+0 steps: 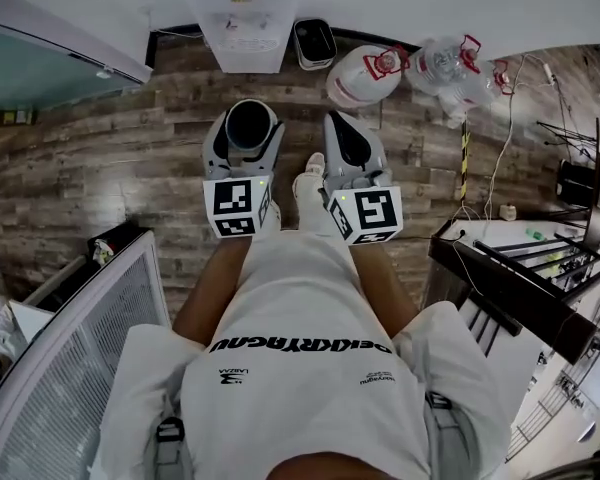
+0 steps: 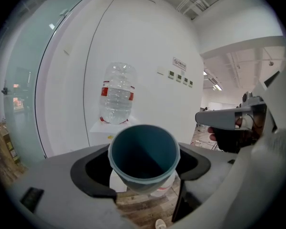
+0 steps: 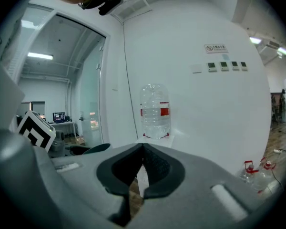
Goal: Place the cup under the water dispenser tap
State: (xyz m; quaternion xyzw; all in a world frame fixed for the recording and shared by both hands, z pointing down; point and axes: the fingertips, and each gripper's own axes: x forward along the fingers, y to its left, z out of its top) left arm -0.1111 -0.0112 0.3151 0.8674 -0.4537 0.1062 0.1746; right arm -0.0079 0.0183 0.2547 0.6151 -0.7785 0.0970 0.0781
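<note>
The left gripper (image 2: 143,173) has its 2 jaws pressed on the sides of the teal cup (image 2: 143,155), roughly upright, facing the water dispenser (image 2: 104,128) and still well short of it. The right gripper (image 3: 142,168), beside it, is closed on nothing. The cup looks like thin, light plastic, probably springy. I'd say a gentle squeeze on the wall below the rim suits it, since a harder one could buckle it.

Left gripper view: cup (image 2: 143,149) hides most of the water dispenser's (image 2: 98,127) front; cup's base sunk out of sight in the left gripper (image 2: 142,171). Right gripper view: dispenser body behind the right gripper's (image 3: 143,151) jaws. Head view: dispenser runs off top edge. Wall signs (image 3: 225,66) too small to read.
</note>
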